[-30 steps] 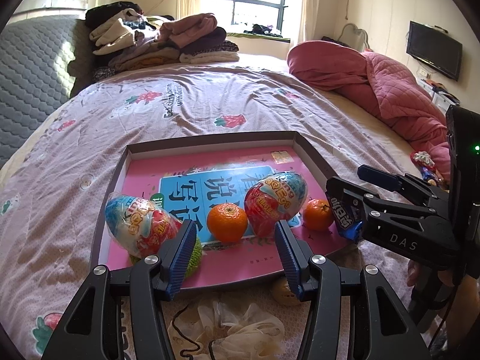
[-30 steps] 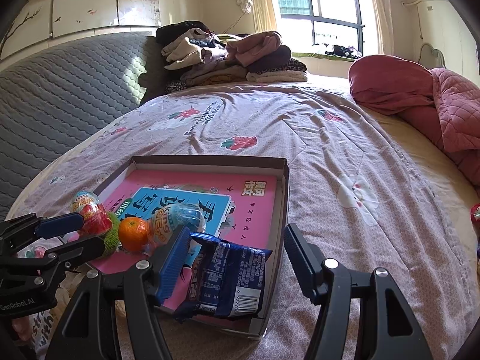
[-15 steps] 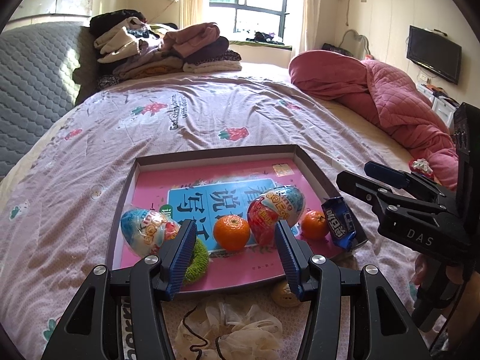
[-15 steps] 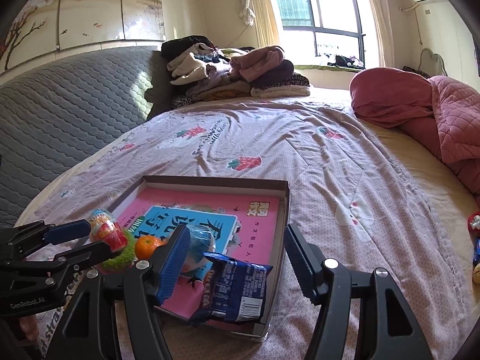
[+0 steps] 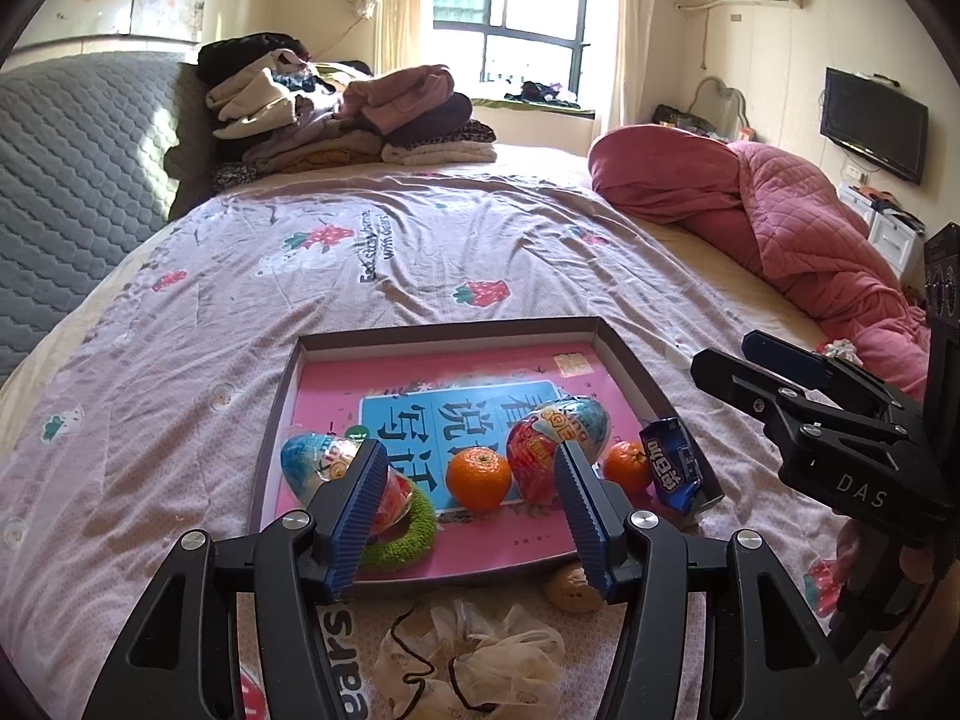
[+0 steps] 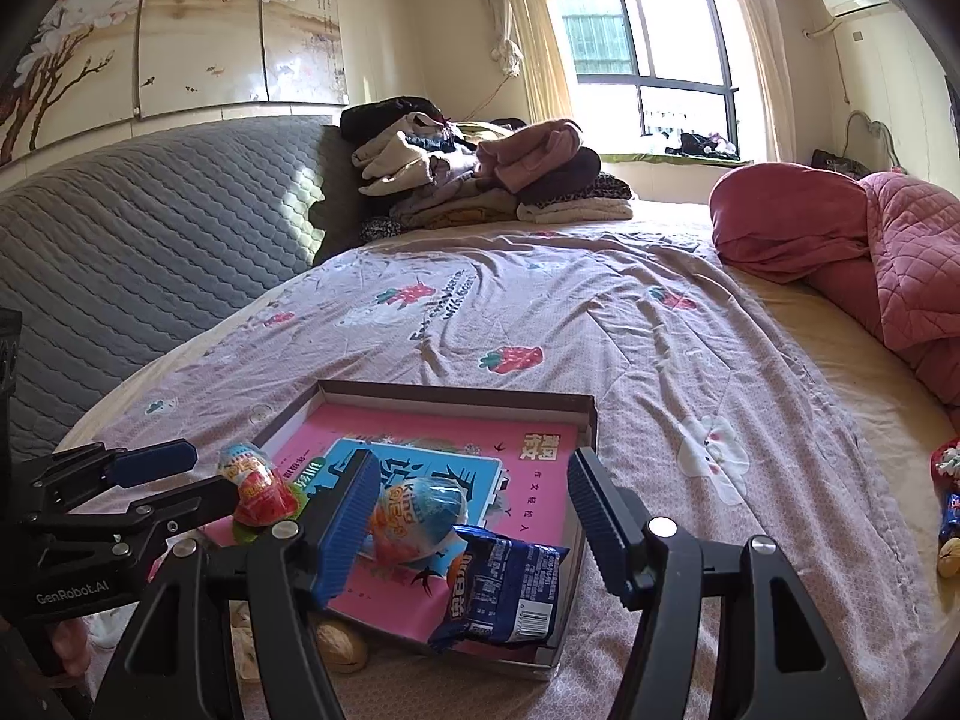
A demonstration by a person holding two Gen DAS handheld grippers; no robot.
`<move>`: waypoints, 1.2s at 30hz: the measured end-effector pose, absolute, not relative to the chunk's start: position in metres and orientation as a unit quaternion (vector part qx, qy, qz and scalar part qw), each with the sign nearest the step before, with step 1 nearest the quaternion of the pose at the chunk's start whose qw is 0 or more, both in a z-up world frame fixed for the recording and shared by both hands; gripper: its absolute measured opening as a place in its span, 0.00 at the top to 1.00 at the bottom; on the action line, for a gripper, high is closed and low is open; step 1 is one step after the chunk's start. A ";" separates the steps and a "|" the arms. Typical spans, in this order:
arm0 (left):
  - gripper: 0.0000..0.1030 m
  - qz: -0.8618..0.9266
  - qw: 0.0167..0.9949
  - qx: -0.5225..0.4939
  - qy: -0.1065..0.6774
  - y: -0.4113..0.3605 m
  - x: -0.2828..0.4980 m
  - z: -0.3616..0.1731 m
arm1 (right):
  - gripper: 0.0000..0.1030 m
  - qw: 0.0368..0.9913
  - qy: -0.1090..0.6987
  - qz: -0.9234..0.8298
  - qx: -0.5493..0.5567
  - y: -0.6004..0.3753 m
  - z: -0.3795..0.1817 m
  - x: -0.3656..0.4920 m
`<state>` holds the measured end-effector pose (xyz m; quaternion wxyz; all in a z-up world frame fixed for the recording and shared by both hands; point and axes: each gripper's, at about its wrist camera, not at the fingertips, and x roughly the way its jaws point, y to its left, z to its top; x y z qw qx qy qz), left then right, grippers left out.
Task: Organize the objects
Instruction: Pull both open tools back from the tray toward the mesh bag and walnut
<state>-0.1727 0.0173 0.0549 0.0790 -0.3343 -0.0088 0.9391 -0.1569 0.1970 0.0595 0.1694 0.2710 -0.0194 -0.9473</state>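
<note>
While both tongs hang open and hold nothing, the tray [image 5: 624, 354] lies on the bed [image 5: 420, 264] near its front edge. Left tongs [image 5: 468, 510] are over the tray's near edge; right tongs [image 6: 468, 516] are over its near right corner, both spread wide.

Inside the tray, along the near edge, I see 2 eggs [image 5: 558, 432] in shiny foil, 2 oranges [image 5: 478, 478], a green fuzzy ring [image 5: 402, 534] and a blue packet [image 5: 675, 471] in the right corner. A walnut [image 5: 573, 591] and a pale scrunchie [image 5: 474, 660] lie on the bed just outside the near edge.

I think the risks are these. The foil eggs are smooth and round, so they may slip from the ribbed pads or roll. The packet leans on the low wall and may tip out if touched. The tray is thin card on a soft quilt, so a push could tilt it and move the oranges.
</note>
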 end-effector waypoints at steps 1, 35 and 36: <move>0.42 0.940 0.077 -0.333 -0.008 0.017 -0.171 0.056 | 0.37 0.171 -0.019 -0.948 0.268 0.196 0.062 -0.155; 0.42 0.949 0.053 -0.310 0.006 0.010 -0.111 0.084 | 0.37 0.203 0.004 -0.956 0.213 0.178 0.098 -0.084; 0.42 0.949 0.052 -0.309 0.007 0.010 -0.109 0.084 | 0.37 0.203 0.004 -0.956 0.213 0.177 0.098 -0.081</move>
